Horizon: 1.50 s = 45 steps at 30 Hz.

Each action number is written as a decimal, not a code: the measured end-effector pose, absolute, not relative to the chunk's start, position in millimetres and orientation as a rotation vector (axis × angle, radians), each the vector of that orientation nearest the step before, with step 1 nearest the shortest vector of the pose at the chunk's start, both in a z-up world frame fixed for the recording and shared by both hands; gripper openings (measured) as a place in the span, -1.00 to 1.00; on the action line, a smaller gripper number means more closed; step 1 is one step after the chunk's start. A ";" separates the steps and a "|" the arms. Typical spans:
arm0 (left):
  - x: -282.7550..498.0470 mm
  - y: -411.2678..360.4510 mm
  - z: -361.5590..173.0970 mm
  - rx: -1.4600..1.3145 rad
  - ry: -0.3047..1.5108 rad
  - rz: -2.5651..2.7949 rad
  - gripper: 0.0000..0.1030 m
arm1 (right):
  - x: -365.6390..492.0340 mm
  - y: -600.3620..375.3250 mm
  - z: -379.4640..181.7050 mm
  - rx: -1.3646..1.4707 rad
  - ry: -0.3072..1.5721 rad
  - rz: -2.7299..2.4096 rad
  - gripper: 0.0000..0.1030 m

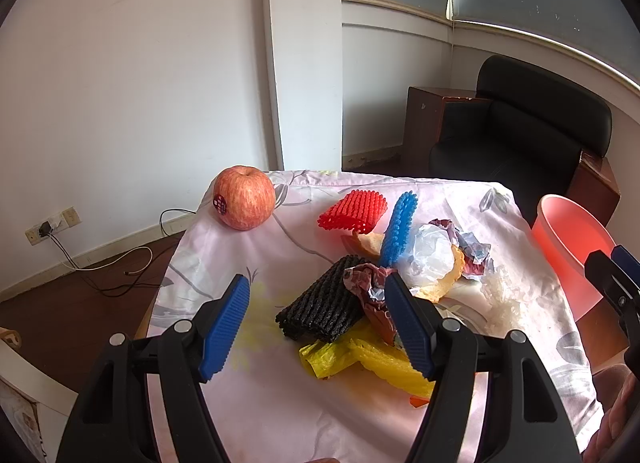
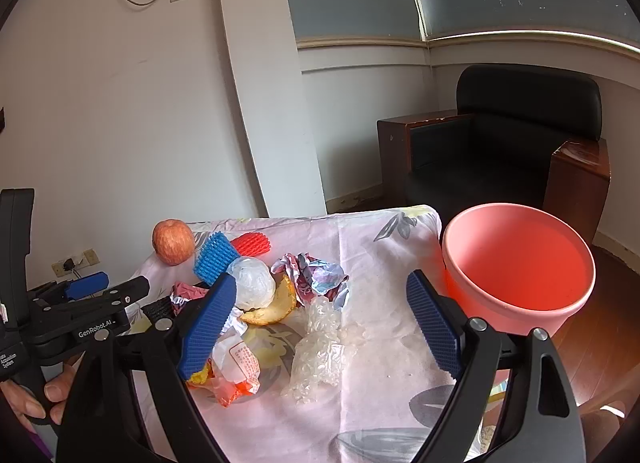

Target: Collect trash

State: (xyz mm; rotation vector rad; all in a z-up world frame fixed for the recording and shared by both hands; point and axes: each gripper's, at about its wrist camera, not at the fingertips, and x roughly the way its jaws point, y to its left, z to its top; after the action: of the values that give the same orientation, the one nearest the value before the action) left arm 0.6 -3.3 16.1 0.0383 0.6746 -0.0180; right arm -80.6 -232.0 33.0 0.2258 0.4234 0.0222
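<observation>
Table: your trash heap covers its middle; near right edge bare.
Bucket: off the table's right edge, nothing visible inside.
Apple: far left corner.
Left gripper: jaws released, empty.
Right gripper: jaws released, empty.

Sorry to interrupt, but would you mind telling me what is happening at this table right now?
A person is clearing trash from a cloth-covered table, holding a gripper in each hand. The left gripper is open over the black foam fruit net, and the right gripper is open above the crumpled clear plastic wrap. Neither holds anything. The coral plastic bin beside the table looks empty, and the red apple sits apart.
</observation>
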 end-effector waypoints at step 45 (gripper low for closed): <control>-23.1 39.4 3.9 -0.018 0.638 -0.333 0.06 | -74.2 -234.1 -1.7 0.255 0.536 0.122 0.35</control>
State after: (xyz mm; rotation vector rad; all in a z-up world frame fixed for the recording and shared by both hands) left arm -23.1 39.4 3.9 -0.0176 0.6384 -0.3328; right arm -74.2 -234.1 -1.7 0.2548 0.5355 0.1216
